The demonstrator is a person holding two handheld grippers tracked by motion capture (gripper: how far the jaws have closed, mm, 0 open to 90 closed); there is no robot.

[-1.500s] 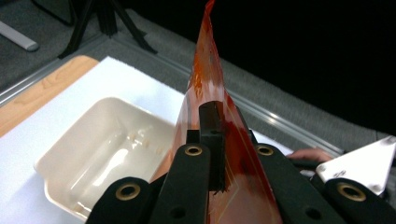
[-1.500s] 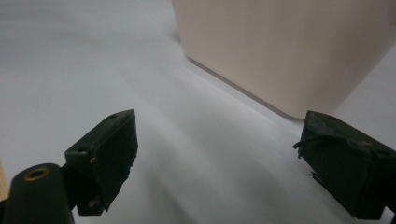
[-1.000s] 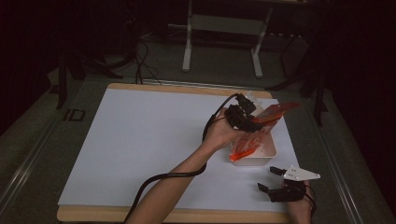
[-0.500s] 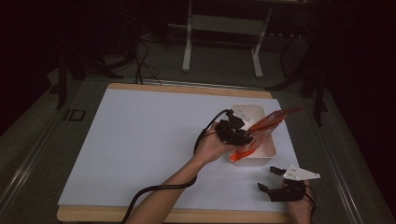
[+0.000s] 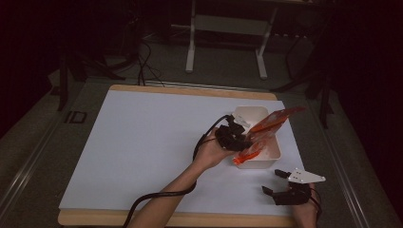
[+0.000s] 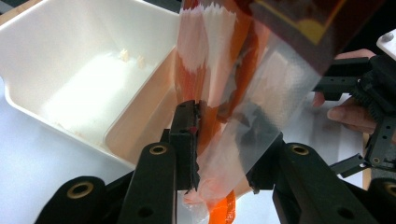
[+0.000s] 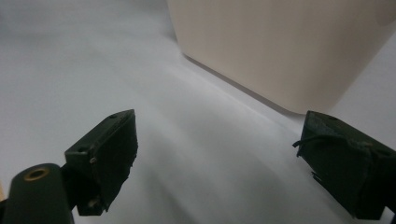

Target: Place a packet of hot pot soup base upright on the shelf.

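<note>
On our white-topped table (image 5: 142, 142), the left gripper (image 6: 224, 154), its jaws just closing, pinches the orange bag (image 6: 243, 93) over the white bin (image 5: 256, 118); beside that bin our right gripper (image 5: 285, 183) gapes empty, so we should hold firm.

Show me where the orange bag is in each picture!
High view: the bag leans across the white tub, right of centre.
Left gripper view: it hangs top centre, down between the fingers.
Right gripper view: no bag here.
Shared landmark: the white tub, upper left in the left gripper view, top right in the right gripper view.
</note>
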